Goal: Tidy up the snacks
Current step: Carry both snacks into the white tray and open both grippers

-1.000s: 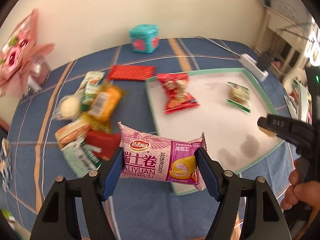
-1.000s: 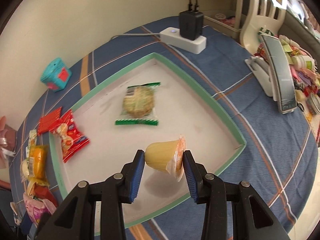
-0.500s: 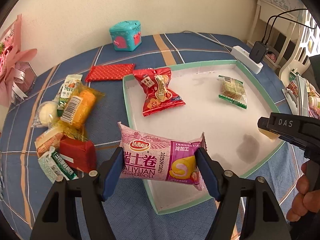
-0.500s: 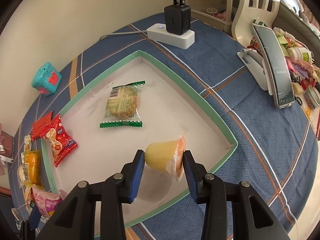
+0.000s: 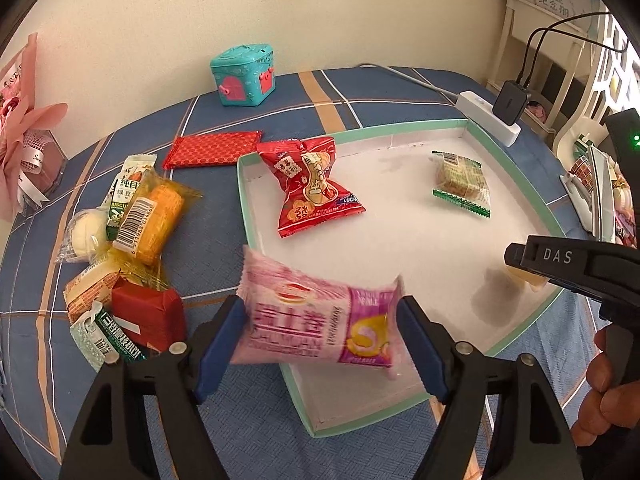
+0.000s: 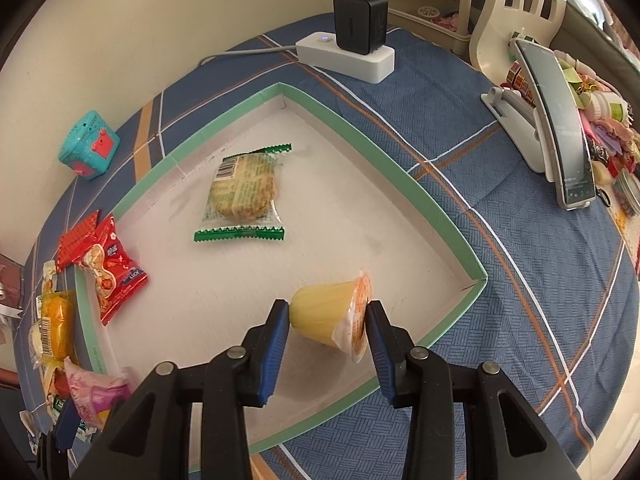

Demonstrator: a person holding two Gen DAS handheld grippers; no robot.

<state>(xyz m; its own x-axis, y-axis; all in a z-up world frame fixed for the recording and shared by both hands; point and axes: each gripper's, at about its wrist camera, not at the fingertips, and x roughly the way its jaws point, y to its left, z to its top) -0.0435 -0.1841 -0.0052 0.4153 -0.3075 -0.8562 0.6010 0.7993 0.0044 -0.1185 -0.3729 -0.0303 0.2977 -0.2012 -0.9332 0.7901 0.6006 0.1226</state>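
- Pink plastic swiss-roll snack packet point(image 5: 320, 322) lies long axis crosswise between the left tongs point(image 5: 320, 344); its yellow-printed end points to the right blue pad point(image 5: 420, 354), blurred.
- Left tongs have just been opening; packet sits between the pads, contact unclear from blur, over the near-left rim of the tray.
- Right tongs point(image 6: 327, 324) pinch a small yellow jelly cup point(image 6: 324, 314) on its side, foil lid facing the right pad, base against the left pad, above the near corner of the tray.
- Shallow white cardboard tray with mint-green rim point(image 6: 400, 168) holds a red crinkled snack bag point(image 5: 312, 184) and a clear green-edged biscuit pack point(image 6: 242, 192).
- Pile of loose wrapped snacks point(image 5: 132, 248) lies on the blue plaid surface point(image 6: 500, 240), left of the tray.
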